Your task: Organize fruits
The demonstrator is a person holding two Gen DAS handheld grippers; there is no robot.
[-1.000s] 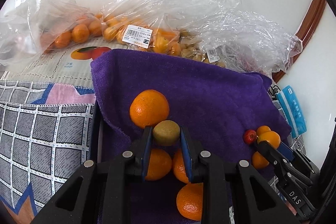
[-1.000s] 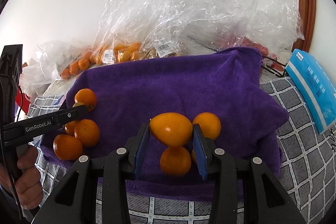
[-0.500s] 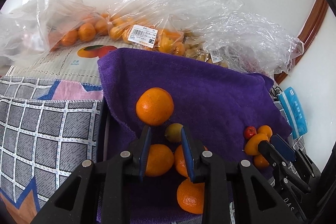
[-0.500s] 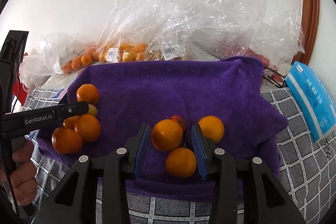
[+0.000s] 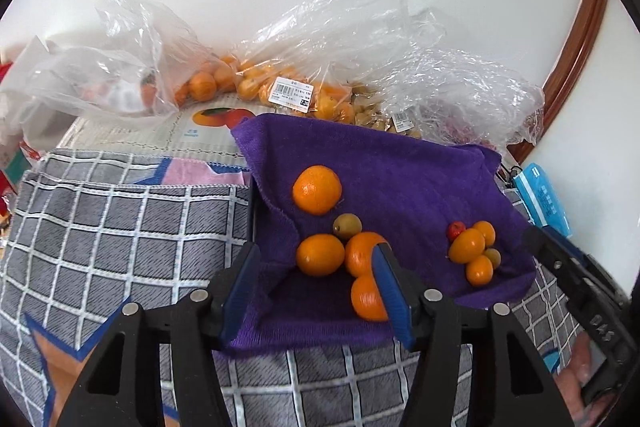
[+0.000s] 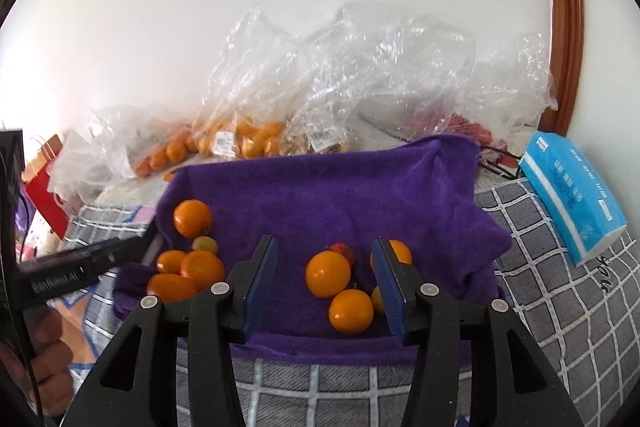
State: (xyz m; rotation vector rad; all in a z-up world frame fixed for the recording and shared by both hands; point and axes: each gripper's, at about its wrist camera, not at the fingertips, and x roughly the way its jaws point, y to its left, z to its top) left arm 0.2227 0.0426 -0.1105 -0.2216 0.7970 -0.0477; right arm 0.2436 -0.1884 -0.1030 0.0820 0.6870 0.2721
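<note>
Both tongs, left (image 5: 316, 291) and right (image 6: 326, 285), have just spread and hang empty over the purple towel (image 5: 400, 179), where round, slippery oranges (image 5: 317, 189) want pinching across their middles.

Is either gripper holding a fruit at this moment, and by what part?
Neither. Left gripper and right gripper have just been opening; nothing is pinched between them.

You were clearly at home: checked blanket (image 5: 120, 227), supermarket fruit bags (image 5: 320, 75), tissue pack (image 6: 568, 195), wooden door frame (image 6: 564, 27).
</note>
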